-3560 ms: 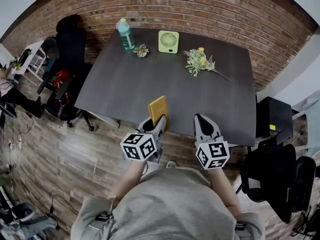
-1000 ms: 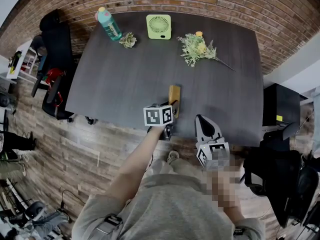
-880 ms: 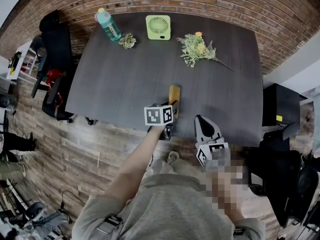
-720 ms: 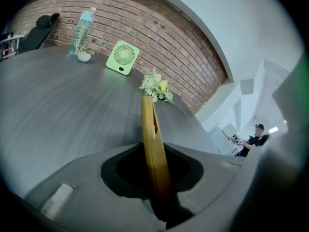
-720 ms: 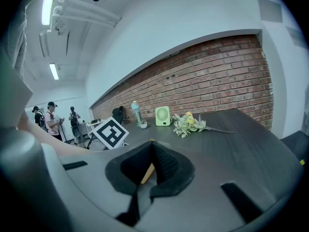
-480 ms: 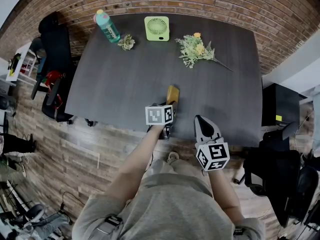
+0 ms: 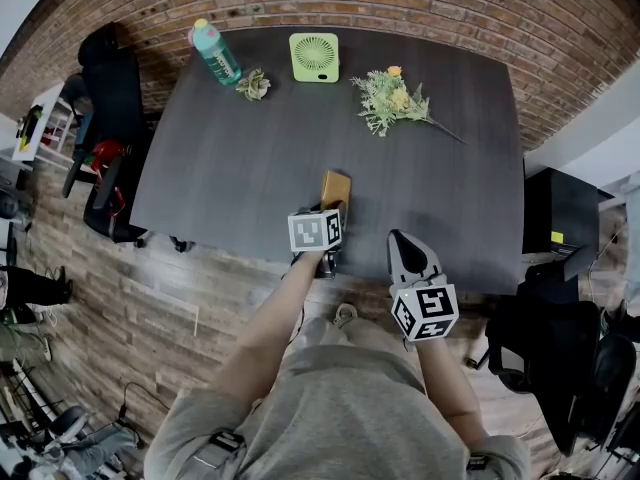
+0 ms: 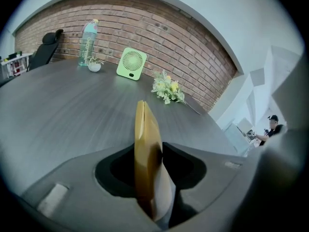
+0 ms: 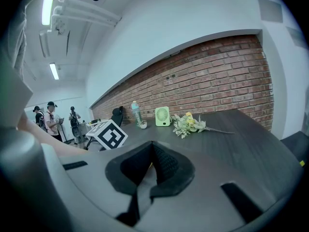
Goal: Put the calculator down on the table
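Left gripper (image 7: 328, 213) is opening its jaws, with the yellow calculator (image 7: 335, 186) standing edge-on between them at the table's (image 7: 240, 158) 6 o'clock side. I'd open fully, then back straight out toward 6. Right gripper (image 7: 402, 240) is clamped shut, empty.

No words or numbers can be read anywhere: the bottle (image 7: 214, 53) label is too small (the marker cubes (image 7: 315, 230) bear only black-and-white square patterns).

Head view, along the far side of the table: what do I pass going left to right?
teal bottle → small potted plant → green fan → flower sprig
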A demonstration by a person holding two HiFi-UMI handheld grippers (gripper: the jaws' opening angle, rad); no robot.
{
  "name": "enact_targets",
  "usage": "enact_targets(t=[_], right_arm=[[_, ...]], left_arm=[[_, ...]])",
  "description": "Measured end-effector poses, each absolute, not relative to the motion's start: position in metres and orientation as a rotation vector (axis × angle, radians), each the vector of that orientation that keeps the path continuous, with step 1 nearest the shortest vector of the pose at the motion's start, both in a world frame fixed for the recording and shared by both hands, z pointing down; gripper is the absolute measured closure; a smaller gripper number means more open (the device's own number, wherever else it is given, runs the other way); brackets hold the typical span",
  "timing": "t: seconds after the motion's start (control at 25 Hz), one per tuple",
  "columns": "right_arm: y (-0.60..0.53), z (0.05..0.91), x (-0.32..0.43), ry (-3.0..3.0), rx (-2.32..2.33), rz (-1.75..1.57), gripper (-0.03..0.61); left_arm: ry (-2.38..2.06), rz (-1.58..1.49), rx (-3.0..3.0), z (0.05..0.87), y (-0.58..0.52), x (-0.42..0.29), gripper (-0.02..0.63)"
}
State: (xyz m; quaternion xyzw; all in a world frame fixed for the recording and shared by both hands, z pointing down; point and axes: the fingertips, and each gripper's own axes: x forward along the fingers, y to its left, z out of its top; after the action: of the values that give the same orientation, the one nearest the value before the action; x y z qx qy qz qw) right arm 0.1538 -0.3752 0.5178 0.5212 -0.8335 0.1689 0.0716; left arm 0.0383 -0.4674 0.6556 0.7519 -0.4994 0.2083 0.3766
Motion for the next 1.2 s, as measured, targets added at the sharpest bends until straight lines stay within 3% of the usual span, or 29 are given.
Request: enact_targets(t=[0.4, 0.92, 1.04, 1.2], right_arm=[[-0.372, 0.517, 0.152, -2.51, 1.564, 0.512, 0.577], [-0.358, 0.507, 0.143, -2.521, 1.556, 0.478, 0.577], [-0.35, 0.502, 0.138, -2.523, 1.554, 0.468, 0.577], [-0.336, 0.493, 0.127, -2.528, 1.553, 0.449, 0.577]], left_arm=[[-1.405, 0.608, 1.916, 0.66, -0.468, 0.014, 0.38], [-1.396, 0.574, 1.937, 0.643, -0.452, 0.006, 0.379], [-1.373, 0.575, 1.974, 0.63, -0.438, 0.004, 0.39], [-1.394, 0.558, 2.014, 0.608, -0.413, -0.008, 0.485]])
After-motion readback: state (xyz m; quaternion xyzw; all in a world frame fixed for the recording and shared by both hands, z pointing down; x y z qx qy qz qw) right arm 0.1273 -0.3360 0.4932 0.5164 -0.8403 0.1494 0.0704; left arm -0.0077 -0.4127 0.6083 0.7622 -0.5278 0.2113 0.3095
